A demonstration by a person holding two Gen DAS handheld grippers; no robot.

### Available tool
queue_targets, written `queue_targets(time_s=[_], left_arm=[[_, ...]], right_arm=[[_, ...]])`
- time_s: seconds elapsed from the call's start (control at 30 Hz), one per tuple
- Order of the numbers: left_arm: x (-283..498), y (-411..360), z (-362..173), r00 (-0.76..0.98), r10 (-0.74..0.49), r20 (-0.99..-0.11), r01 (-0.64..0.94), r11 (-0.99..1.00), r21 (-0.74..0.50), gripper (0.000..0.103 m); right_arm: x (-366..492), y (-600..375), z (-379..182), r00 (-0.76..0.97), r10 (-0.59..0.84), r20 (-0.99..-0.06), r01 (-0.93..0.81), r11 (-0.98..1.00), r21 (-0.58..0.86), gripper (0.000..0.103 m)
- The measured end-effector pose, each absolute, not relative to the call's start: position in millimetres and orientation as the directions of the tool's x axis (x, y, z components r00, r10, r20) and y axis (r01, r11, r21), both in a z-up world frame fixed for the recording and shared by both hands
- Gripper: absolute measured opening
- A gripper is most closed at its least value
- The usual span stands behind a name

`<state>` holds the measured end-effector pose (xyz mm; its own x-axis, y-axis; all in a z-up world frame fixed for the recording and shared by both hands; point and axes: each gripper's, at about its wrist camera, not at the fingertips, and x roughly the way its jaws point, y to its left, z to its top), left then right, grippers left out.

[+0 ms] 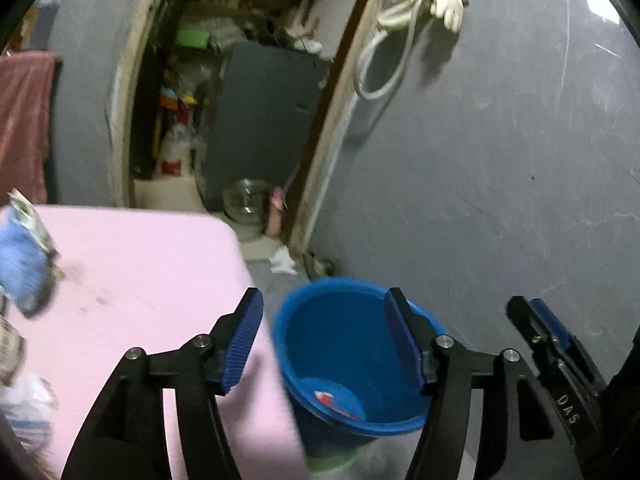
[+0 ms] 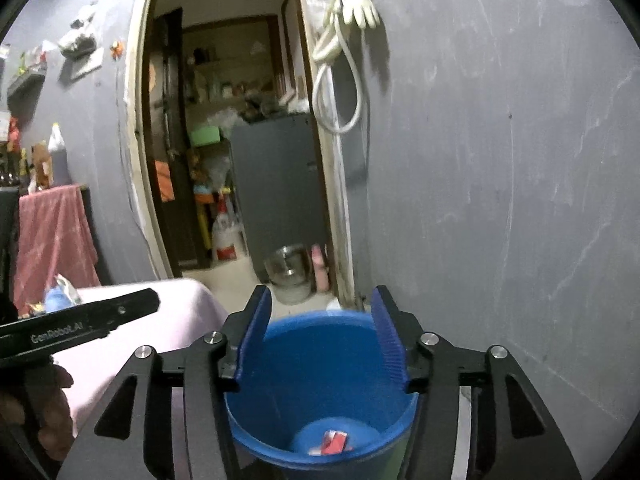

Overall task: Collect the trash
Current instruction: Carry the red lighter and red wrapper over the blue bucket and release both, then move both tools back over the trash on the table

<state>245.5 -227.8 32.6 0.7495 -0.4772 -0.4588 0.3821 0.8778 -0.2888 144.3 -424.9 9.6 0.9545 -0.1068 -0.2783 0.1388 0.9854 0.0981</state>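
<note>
A blue bucket point(image 1: 340, 340) stands on the floor beside a pink table point(image 1: 140, 260). A red and white wrapper point(image 1: 332, 400) lies on its bottom. My left gripper point(image 1: 323, 295) hangs open over the bucket's mouth and the table's edge, with nothing between its fingers. My right gripper point(image 2: 321, 292) is also open and empty, directly above the bucket point(image 2: 320, 360) and the wrapper point(image 2: 334, 442). Each gripper shows in the other's view: the right gripper point(image 1: 536, 320) at the right, the left gripper point(image 2: 120, 312) at the left. A blue packet point(image 1: 22, 264) and other litter lie at the table's left end.
A grey wall point(image 1: 500, 160) rises right behind the bucket. A doorway opens on a cluttered room, with a steel bowl point(image 1: 246, 200) on its floor and crumpled white paper point(image 1: 282, 260) near the threshold. Hose and gloves point(image 1: 400, 20) hang above. A person's hand point(image 2: 52, 420) holds the left gripper.
</note>
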Motion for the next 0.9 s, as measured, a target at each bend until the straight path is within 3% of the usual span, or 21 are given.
queue_targets(time_s=[0.03, 0.1, 0.43, 0.47, 0.5, 0.9], left_arm=[[242, -221, 37, 0.765, -0.464, -0.447, 0.373, 0.884, -0.281, 0.062], [237, -205, 45, 0.795, -0.436, -0.422, 0.348, 0.897, -0.272, 0.07], [204, -116, 70, 0.896, -0.263, -0.359, 0.197, 0.958, -0.209, 0.083], [200, -106, 71, 0.905, -0.239, -0.352, 0.175, 0.964, -0.202, 0.091], [196, -100, 68, 0.913, -0.217, -0.345, 0.156, 0.968, -0.198, 0.096], [158, 10, 58, 0.941, -0.007, -0.337, -0.049, 0.987, -0.155, 0.096]], right_arm=[[143, -423, 13, 0.959, -0.106, -0.264, 0.136, 0.986, 0.099, 0.055], [140, -417, 21, 0.967, -0.097, -0.237, 0.125, 0.986, 0.107, 0.069], [138, -368, 51, 0.992, -0.007, -0.124, 0.023, 0.992, 0.126, 0.097], [139, -362, 53, 0.993, 0.004, -0.118, 0.01, 0.992, 0.125, 0.103], [139, -355, 55, 0.994, 0.016, -0.111, -0.002, 0.992, 0.124, 0.103], [153, -263, 55, 0.969, 0.215, -0.121, -0.202, 0.973, 0.109, 0.103]])
